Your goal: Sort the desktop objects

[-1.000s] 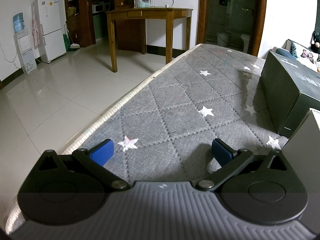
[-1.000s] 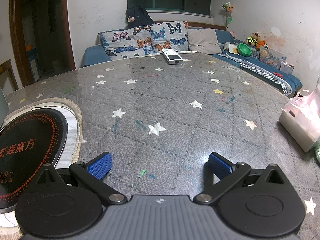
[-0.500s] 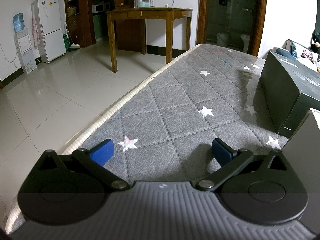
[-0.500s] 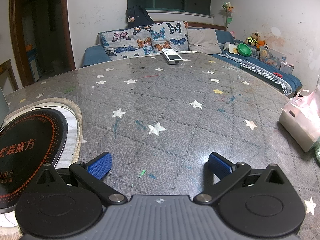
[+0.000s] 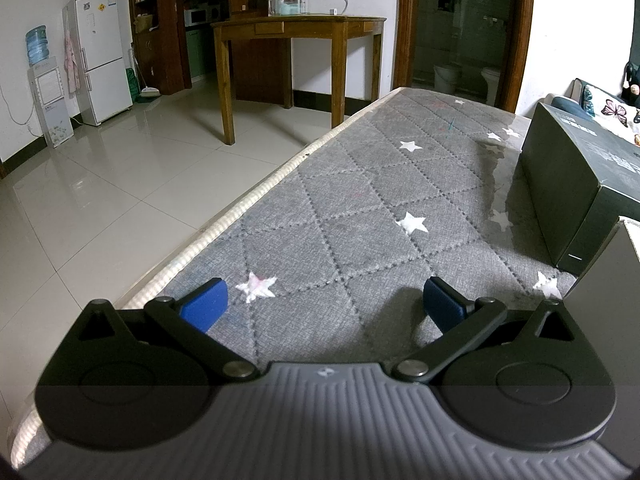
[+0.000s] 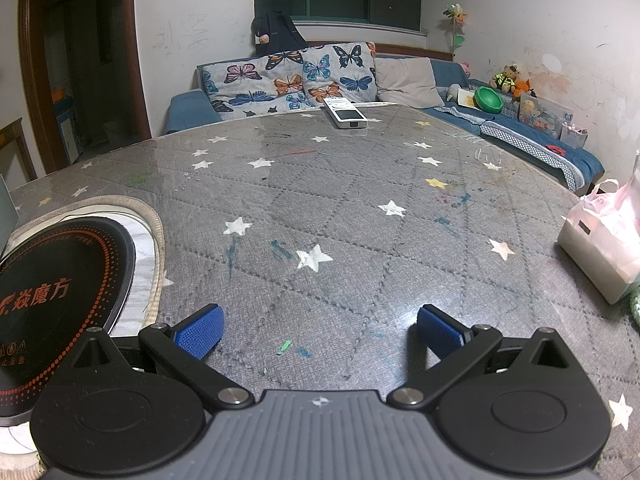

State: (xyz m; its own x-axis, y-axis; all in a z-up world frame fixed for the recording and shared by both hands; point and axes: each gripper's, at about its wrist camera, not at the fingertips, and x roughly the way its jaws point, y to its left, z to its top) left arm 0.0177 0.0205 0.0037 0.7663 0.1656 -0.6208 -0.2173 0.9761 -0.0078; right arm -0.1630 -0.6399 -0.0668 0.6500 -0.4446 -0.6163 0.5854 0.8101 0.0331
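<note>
Both grippers sit low and level over the grey star-quilted table (image 6: 360, 208), each camera looking forward along its fingers, and nothing is in either grasp. The left gripper (image 5: 322, 304) points along the table's near edge toward the tiled floor, its blue pads (image 5: 204, 306) spread wide with only bare cloth and a white star between them. Off to its right stands a dark box (image 5: 576, 184), upright on the table, and just in front of that box a grey slab (image 5: 612, 280) cuts into the corner of the view; what it is, I can't tell. Over on the other side, the right gripper (image 6: 318, 330) is also fully spread, ribbed blue fingertips (image 6: 438, 330) well apart, hovering close above the glossy surface with a small green scrap (image 6: 285, 347) lying between them. To its left rests a round black induction plate (image 6: 56, 304) with orange lettering, set in a pale ringed cut-out of the cloth. Far across the table, near the sofa edge, lies a white remote (image 6: 345, 113), well away from both tools. A pink-and-white bag (image 6: 604, 248) sits at the table's right rim, well apart from the right fingers
</note>
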